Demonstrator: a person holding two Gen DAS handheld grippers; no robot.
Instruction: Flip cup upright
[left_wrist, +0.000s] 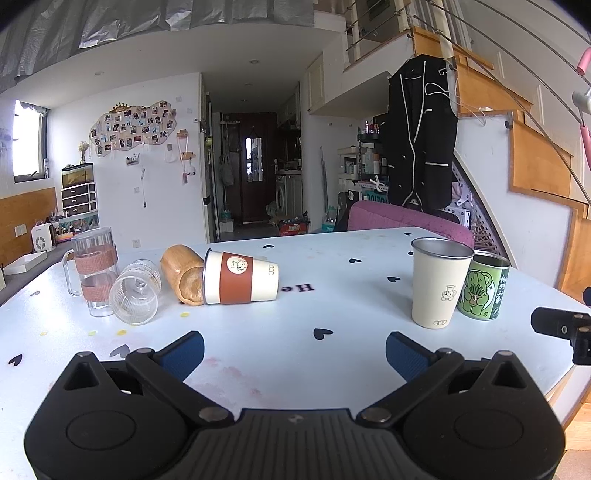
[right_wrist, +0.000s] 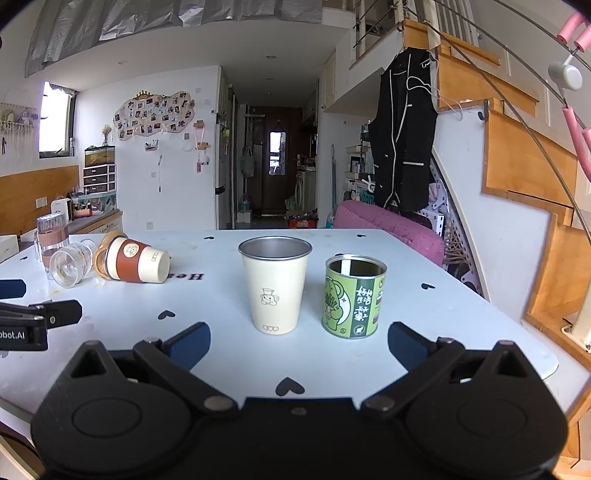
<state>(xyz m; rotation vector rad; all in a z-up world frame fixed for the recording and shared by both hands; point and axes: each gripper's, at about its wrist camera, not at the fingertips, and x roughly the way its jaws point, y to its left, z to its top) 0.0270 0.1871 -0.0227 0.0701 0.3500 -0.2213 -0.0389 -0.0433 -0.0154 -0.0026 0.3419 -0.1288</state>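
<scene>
A cream cup with a brown sleeve (left_wrist: 240, 277) lies on its side on the white table (left_wrist: 332, 354), base pointing right; it also shows in the right wrist view (right_wrist: 136, 260). Behind it lies a wooden cup (left_wrist: 183, 274), and to its left a ribbed glass cup (left_wrist: 135, 291), both on their sides. My left gripper (left_wrist: 294, 353) is open and empty, low over the table, well short of the fallen cups. My right gripper (right_wrist: 299, 345) is open and empty, in front of an upright cream steel cup (right_wrist: 275, 286) and a green tin (right_wrist: 352, 297).
A tall glass mug with a pink band (left_wrist: 92, 271) stands upright at the far left. The upright cream cup (left_wrist: 439, 282) and the green tin (left_wrist: 484, 288) stand to the right. The table's right edge (right_wrist: 535, 354) is close. A pink chair (left_wrist: 406, 219) stands behind the table.
</scene>
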